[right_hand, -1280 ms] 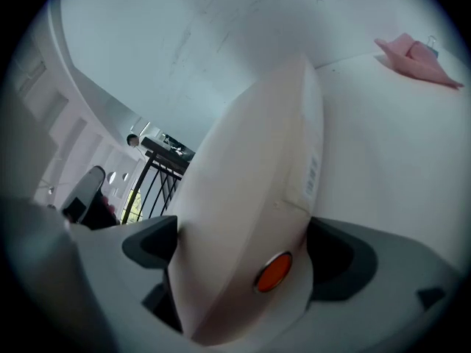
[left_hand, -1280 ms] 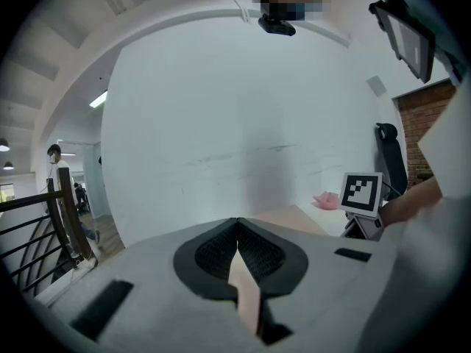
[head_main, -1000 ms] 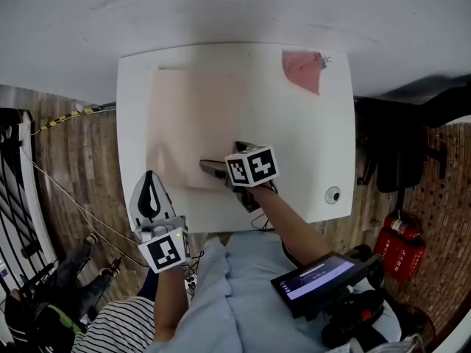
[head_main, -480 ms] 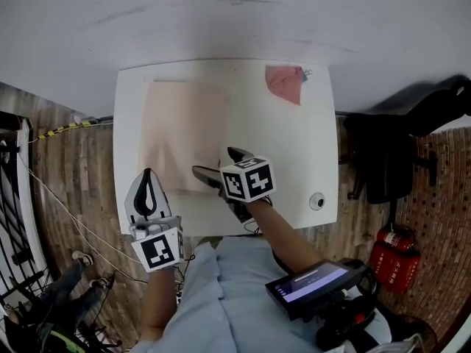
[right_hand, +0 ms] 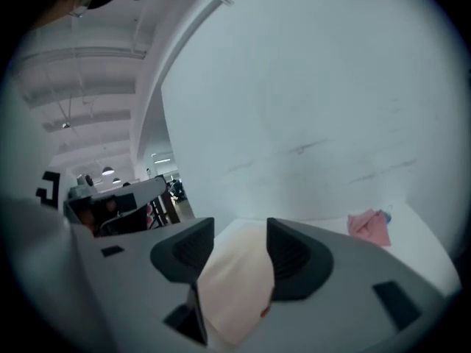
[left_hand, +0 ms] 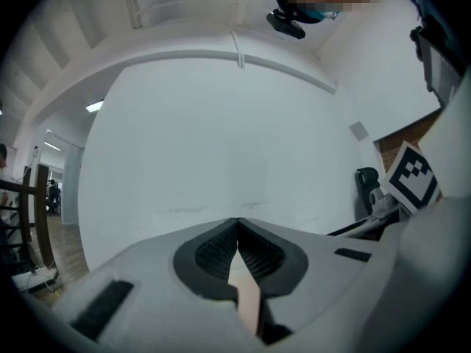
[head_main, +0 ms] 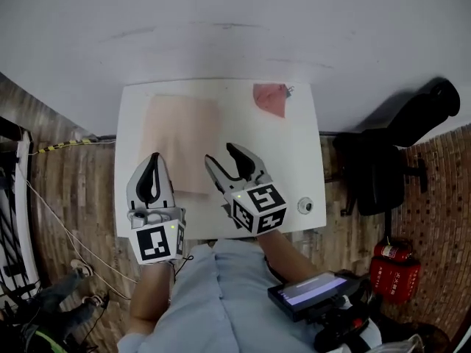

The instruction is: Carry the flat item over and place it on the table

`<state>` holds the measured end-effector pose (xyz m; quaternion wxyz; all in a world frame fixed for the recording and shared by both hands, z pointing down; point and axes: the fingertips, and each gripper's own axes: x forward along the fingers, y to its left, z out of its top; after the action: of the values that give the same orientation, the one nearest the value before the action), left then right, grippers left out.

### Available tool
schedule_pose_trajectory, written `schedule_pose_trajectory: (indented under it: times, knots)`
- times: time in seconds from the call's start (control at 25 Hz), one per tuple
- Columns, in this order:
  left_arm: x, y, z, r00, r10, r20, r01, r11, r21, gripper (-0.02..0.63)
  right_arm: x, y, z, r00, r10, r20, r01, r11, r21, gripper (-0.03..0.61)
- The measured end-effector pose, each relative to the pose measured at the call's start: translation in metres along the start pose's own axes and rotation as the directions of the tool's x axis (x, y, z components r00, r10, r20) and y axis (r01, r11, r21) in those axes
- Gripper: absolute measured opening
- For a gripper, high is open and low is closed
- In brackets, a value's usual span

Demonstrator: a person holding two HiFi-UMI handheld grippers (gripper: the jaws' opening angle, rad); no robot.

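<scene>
Pale pink flat cloth sheet (head_main: 180,134) left on white square table (head_main: 294,153), below and ahead of lifted right gripper (head_main: 221,154), jaws just part-closing on nothing, released; left gripper (head_main: 152,160) clenched, empty; reads as placed.

Right gripper (right_hand: 239,245) jaws had just been closing but were apart with nothing pinched. The peach sheet (right_hand: 235,289) lay flat on the white table (right_hand: 423,256) behind the gap, pink cloth (right_hand: 370,228) off to the right.

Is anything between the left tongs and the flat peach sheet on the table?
Nothing visible does. The left tongs hang over the peach sheet at its left edge; the pink cloth lies well apart.
</scene>
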<state>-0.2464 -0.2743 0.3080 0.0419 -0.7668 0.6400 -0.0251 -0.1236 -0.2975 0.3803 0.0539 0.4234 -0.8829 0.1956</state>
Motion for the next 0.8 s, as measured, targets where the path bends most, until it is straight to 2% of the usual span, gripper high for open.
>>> schedule_pose_trajectory:
  times: [0.12,0.24,0.44,0.8]
  knots:
    - [-0.011,-0.008,0.019,0.999,-0.014,0.033,0.014,1.0,0.013,0.009,-0.029,0.0,0.021,0.989,-0.084,0.125,0.091,0.994,-0.055,0.113]
    - [-0.005,-0.009,0.022,0.999,-0.018,0.042,0.017,1.0,0.02,0.009,-0.039,-0.009,0.03,0.971,-0.157,0.181,0.181,0.976,-0.12,0.023]
    - [-0.004,-0.011,0.024,0.998,-0.027,0.048,0.025,0.999,0.037,0.009,-0.046,-0.015,0.03,0.959,-0.198,0.204,0.233,0.958,-0.166,0.005]
    - [-0.005,-0.013,0.026,0.998,-0.039,0.055,0.036,0.998,0.055,0.009,-0.05,-0.004,0.036,0.955,-0.192,0.224,0.244,0.94,-0.236,0.003]
